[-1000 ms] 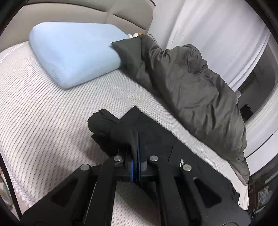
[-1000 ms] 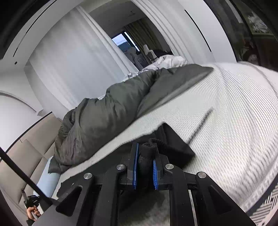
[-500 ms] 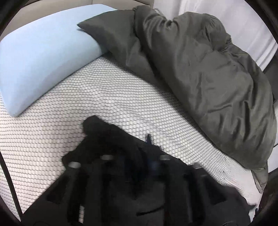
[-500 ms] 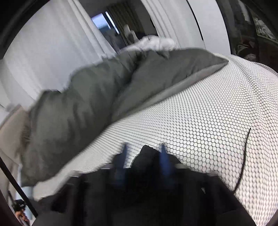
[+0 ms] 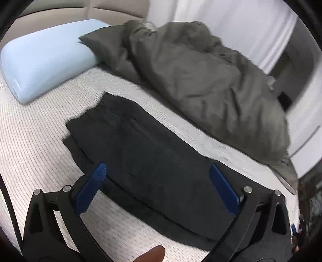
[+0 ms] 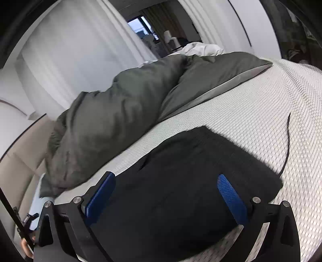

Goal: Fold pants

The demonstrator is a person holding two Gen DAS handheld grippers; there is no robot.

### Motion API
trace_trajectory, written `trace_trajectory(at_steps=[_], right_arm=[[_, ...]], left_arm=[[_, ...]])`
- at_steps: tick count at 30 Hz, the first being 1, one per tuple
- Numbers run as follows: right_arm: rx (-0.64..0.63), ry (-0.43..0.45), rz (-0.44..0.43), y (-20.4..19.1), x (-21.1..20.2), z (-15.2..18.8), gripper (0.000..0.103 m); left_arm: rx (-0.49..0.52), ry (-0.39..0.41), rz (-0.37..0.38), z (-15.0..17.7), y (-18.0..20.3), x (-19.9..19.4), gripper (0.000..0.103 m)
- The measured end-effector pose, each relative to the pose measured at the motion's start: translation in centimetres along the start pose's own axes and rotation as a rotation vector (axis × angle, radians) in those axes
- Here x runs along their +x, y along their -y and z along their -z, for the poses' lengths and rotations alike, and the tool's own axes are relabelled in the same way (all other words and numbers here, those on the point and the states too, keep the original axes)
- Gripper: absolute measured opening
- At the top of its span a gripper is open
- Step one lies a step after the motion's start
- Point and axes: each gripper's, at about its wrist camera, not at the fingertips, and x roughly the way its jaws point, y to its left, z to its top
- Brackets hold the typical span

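On the mattress [image 5: 36, 141], flat folded black pants [image 5: 145, 161]

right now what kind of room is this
Most likely a bedroom. The black pants lie on a bed with a white textured mattress cover, a pale blue pillow sits by a padded headboard, and a rumpled grey duvet is pushed aside.

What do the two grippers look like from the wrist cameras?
Both match. The left gripper and right gripper are matte black linkage frames with triangular cut-outs and silver pivot pins. Each finger carries a long blue pad with a fine textured face. No cables or markings show on either. A bare fingertip shows at the left view's bottom edge; no sleeve is visible.
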Motion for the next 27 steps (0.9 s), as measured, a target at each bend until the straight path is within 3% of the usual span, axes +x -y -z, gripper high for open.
trace_trajectory(at_steps=[3,6,10,13,19,22,27], right_arm=[[-0.009,0.002,-0.041,-1.9,-1.4,1.9,0.103],[0.009,0.018,-0.098,-2.8,-1.9,4.7,0.103],[-0.071,-0.054,-0.051,-4.5,-1.0,7.8,0.103],[-0.128,-0.068,0.025,-5.4,-0.5,9.2,0.103],[-0.093,-0.115,0.009,-5.4,0.3,10.0,0.103],[-0.092,-0.125,-0.003,-5.3,0.8,9.6,0.103],[-0.066,-0.168,-0.017,-4.5,1.2,9.5,0.103]], left_arm=[[0.069,-0.032,0.025,3.4,1.7,-0.5,0.102],[0.076,-0.069,0.076,7.0,3.2,-1.0,0.102],[0.153,-0.119,0.149,11.5,6.8,-0.6,0.101],[0.189,-0.196,0.261,14.9,9.7,-0.4,0.093],[0.264,-0.403,0.443,20.4,15.5,1.3,0.053],[0.315,-0.453,0.467,22.5,17.9,1.7,0.051],[0.308,-0.495,0.483,24.5,21.3,3.4,0.051]])
